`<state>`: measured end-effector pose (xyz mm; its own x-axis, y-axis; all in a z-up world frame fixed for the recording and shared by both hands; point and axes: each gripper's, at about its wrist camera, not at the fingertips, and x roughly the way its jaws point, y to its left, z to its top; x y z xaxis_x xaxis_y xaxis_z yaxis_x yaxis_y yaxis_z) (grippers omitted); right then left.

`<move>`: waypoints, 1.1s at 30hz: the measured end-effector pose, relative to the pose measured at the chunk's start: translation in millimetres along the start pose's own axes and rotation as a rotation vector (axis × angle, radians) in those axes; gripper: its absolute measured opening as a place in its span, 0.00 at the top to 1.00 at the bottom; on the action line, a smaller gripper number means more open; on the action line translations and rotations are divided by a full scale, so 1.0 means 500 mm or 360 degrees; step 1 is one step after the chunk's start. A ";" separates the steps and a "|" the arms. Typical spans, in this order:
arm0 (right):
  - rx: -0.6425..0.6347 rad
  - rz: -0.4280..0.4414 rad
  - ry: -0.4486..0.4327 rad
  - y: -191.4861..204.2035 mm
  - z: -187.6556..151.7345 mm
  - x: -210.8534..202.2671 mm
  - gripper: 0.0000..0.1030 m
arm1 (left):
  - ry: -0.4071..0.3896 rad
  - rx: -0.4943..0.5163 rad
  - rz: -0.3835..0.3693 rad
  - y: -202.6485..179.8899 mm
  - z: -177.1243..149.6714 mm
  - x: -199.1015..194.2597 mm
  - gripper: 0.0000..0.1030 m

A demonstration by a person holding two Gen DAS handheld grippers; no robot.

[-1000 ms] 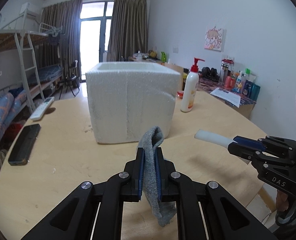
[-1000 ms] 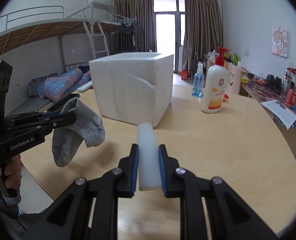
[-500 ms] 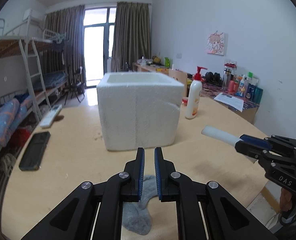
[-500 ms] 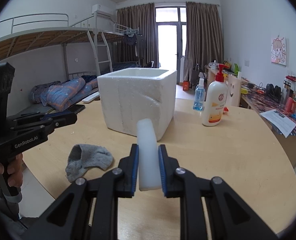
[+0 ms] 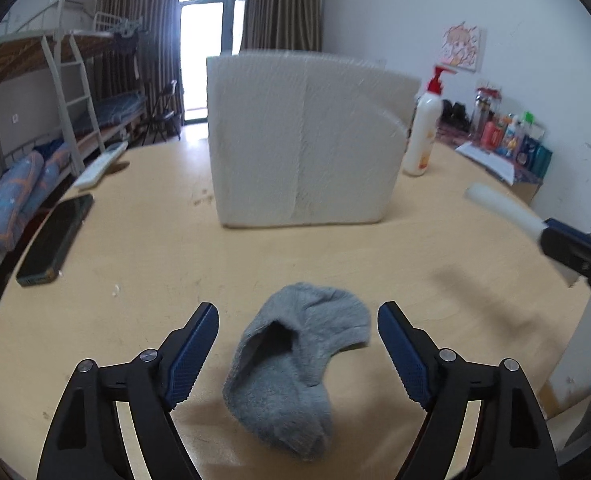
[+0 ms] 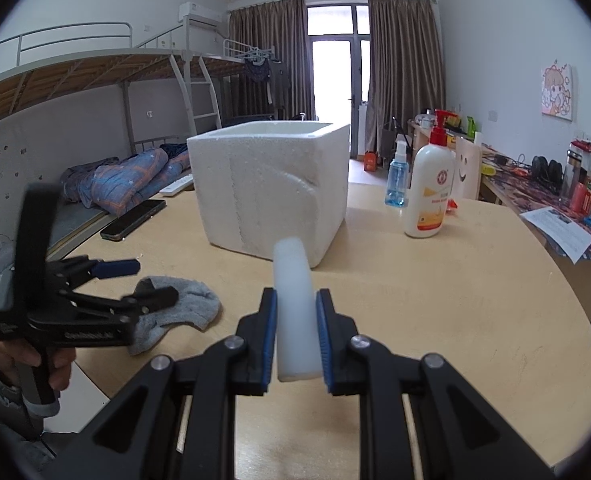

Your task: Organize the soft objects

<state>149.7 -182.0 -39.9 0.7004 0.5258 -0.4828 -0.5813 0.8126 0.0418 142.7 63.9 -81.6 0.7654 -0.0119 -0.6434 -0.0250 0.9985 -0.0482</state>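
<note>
So we've got two grippers going here. Our left gripper [image 5: 297, 334] has its jaws opening, already spread wide, and the one grey sock [image 5: 295, 364] lies crumpled on the table [image 5: 375, 264] between the two blue pads, neither pad touching it, so nothing's held on that side. Our right gripper [image 6: 295, 336] is clamped on one white foam strip [image 6: 293, 300], which sticks up and forward out of the pads, off the table. Behind both sits one white foam box [image 6: 271, 184], open at the top, standing near the middle of the table, well apart from the sock. To the right of the box we count two bottles: one white pump bottle [image 6: 429, 192] with a red top and, just behind it, one small blue spray bottle [image 6: 397, 180]. On the left edge of the table there's one dark phone [image 5: 53, 236] lying flat and one white remote [image 5: 101, 164] past it. A hand [image 6: 27, 356] grips the left gripper's handle at the table edge.
</note>
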 end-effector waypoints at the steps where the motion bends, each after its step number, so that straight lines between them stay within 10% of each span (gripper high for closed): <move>1: 0.0001 0.0000 0.0003 -0.001 -0.001 0.001 0.78 | 0.0023 -0.0011 0.0015 0.003 -0.002 0.009 0.20; 12: 0.0022 0.0013 0.0030 -0.006 -0.008 0.012 0.78 | 0.0127 -0.0035 0.0069 0.011 -0.009 0.043 0.21; 28: 0.0034 0.0025 0.0004 -0.006 -0.015 0.004 0.78 | 0.0152 0.0073 0.0052 -0.009 -0.009 0.050 0.89; 33: 0.0034 0.0029 -0.0001 -0.007 -0.015 0.003 0.78 | 0.0081 0.0086 0.0014 -0.011 0.005 0.028 0.90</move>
<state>149.7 -186.0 -47.3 0.6901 0.5406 -0.4812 -0.5847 0.8083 0.0694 155.2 58.3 -88.6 0.7315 -0.0043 -0.6818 0.0041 1.0000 -0.0019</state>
